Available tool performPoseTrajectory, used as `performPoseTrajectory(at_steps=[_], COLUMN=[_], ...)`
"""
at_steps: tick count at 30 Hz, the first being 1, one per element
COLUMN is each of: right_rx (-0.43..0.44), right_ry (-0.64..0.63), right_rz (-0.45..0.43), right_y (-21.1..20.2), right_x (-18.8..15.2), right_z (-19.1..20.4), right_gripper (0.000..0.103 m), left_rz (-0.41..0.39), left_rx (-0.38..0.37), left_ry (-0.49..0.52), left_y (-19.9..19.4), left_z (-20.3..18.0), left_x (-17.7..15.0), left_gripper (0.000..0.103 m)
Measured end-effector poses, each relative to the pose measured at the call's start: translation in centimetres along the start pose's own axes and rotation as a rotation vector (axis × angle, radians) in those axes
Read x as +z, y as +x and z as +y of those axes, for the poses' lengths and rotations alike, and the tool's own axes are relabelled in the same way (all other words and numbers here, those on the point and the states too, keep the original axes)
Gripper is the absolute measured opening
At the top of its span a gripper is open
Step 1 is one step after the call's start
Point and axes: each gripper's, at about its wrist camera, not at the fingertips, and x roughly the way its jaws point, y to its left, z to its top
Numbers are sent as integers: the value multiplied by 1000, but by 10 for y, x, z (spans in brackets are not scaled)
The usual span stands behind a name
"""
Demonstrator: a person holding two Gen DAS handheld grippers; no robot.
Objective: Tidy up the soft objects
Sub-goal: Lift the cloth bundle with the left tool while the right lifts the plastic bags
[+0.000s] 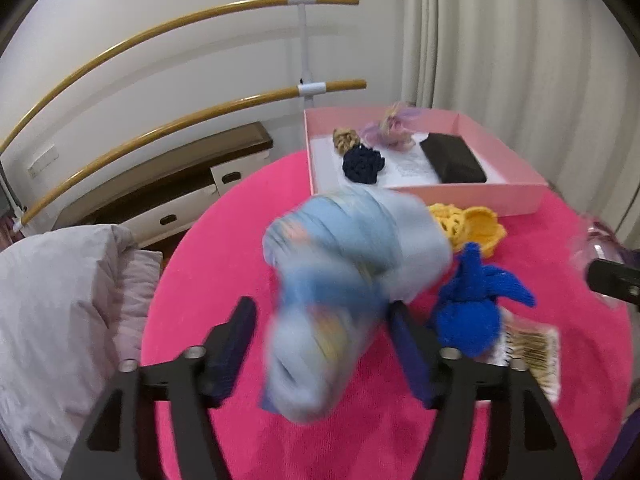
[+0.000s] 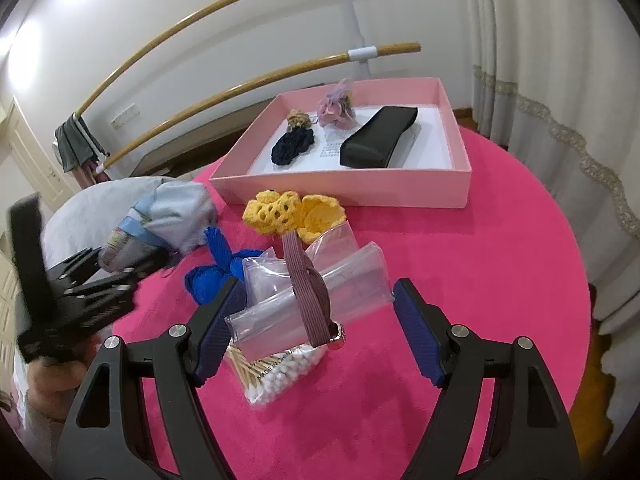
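A light blue rolled sock bundle (image 1: 344, 280) sits blurred between the fingers of my left gripper (image 1: 320, 344), whose jaws stand wide apart around it; it also shows in the right wrist view (image 2: 168, 220). A blue knitted piece (image 1: 476, 300) and a yellow crochet piece (image 1: 468, 228) lie beside it on the pink table. My right gripper (image 2: 316, 320) is open around a clear plastic bag (image 2: 320, 300) with a mauve elastic band (image 2: 304, 276). The pink box (image 2: 452, 188) holds a navy scrunchie (image 2: 292, 148), a tan scrunchie (image 2: 298, 120), a lilac flower piece (image 2: 338, 110) and a black case (image 2: 380, 136).
A pack of cotton swabs (image 2: 276, 376) lies under the plastic bag. The round table (image 2: 480, 280) has a pink cloth. A grey cushion (image 1: 56, 312) lies left of the table. Wooden ballet bars (image 1: 160, 128) run along the wall; curtains (image 2: 540, 60) hang at right.
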Motion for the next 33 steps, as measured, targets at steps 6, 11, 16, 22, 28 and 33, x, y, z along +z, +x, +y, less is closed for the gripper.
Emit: performPoseTrajectory(at_steps=[6,11,16,22,28,33], right_rx=[-5,-7,-2,6,-6,-22], right_ry=[0,4,2,0,-25,-64], right_rz=[4,4,1,-9,-45,-88], right_y=[0,0,-1,-3,-12,-16], right_x=[1,1,1,4,25,67], right_z=[-2,-3,-1,1,4,8], right_gripper=[74,74,73,73,73,67], left_rz=[1,-3,-31,-61,-146,-180], left_rx=[-81,-157,-176,-154,-136,-118], left_ry=[-22,-55,-82,-95,-58,-35], left_y=[23,18,-3,-36,-88,-103], left_z=[-1,2,15,22,17,12], left_x=[6,10,6,2,19,45], left_gripper=[56,31,30,30,30,30])
